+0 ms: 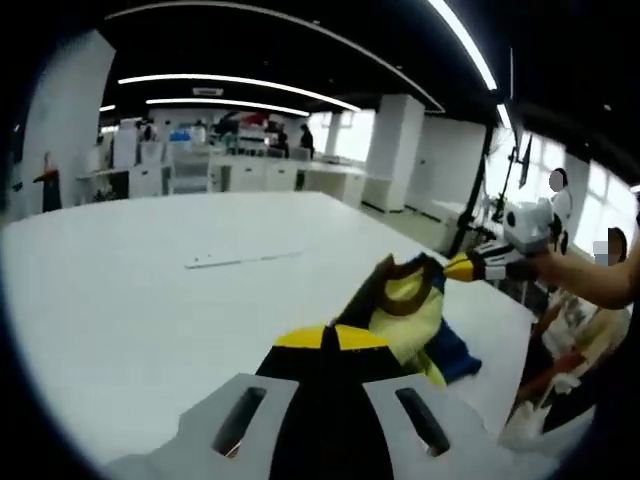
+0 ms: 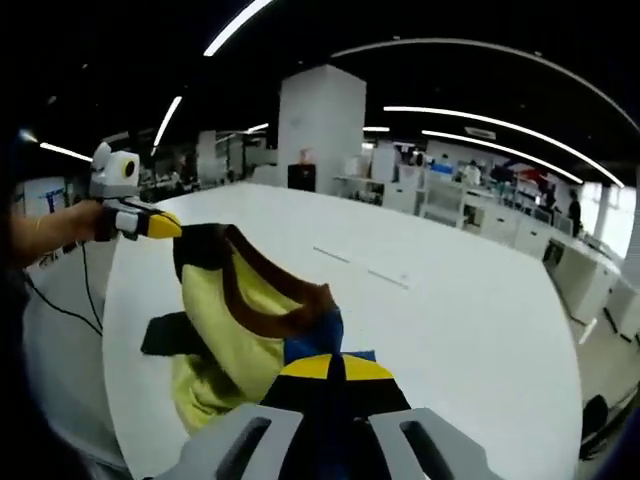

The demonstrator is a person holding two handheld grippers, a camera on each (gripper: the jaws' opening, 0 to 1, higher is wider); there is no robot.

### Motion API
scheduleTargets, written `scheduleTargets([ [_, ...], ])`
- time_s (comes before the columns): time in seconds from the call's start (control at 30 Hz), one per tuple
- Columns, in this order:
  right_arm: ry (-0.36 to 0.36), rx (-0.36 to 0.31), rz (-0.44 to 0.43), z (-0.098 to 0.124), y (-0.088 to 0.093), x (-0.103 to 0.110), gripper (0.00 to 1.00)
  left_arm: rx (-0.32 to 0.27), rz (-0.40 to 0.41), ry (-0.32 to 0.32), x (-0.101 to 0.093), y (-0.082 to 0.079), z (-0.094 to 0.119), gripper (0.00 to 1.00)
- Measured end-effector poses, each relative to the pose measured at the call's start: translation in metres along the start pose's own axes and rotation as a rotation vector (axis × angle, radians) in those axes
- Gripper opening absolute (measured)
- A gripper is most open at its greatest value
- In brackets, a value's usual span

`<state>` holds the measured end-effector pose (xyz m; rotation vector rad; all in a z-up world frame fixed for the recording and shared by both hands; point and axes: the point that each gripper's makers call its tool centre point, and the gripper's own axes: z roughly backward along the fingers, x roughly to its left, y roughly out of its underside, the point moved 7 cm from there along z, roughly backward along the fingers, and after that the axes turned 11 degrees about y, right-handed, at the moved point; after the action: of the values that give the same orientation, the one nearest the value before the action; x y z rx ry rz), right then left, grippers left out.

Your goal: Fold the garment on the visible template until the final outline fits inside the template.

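A yellow fabric garment with a dark brown collar band and blue parts (image 2: 245,320) hangs lifted above the white desk (image 2: 450,300), stretched between your 2 tools. In the right gripper view it droops from the collar, with yellow cloth bunched low near the desk's edge and a dark sleeve hanging to one side. Your right tool (image 2: 328,368), its tips yellow and black, is clamped tight on the blue and brown edge of the collar. In that same view your left tool (image 2: 165,226) comes in from the left, held in your hand (image 2: 55,232), its yellow tip pinching the far end of the collar.

In the left gripper view, the garment (image 1: 405,305) lies partly gathered just beyond your left tool (image 1: 333,338), whose tips are pressed together on the cloth. A thin pale strip (image 1: 240,259) lies flat on the desk further out. Behind are office desks and ceiling light strips.
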<state>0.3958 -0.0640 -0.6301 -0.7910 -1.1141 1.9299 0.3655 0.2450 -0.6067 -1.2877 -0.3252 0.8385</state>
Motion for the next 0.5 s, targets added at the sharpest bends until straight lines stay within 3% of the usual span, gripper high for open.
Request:
scheduleTargets([
  [0.3, 0.059, -0.055, -0.014, -0.022, -0.040, -0.022, 0.00, -0.100, -0.019, -0.049, 0.023, -0.047, -0.018, 0.00],
  [0.5, 0.097, -0.059, -0.013, -0.046, -0.054, -0.037, 0.00, -0.123, -0.011, -0.087, 0.043, -0.061, -0.038, 0.00],
])
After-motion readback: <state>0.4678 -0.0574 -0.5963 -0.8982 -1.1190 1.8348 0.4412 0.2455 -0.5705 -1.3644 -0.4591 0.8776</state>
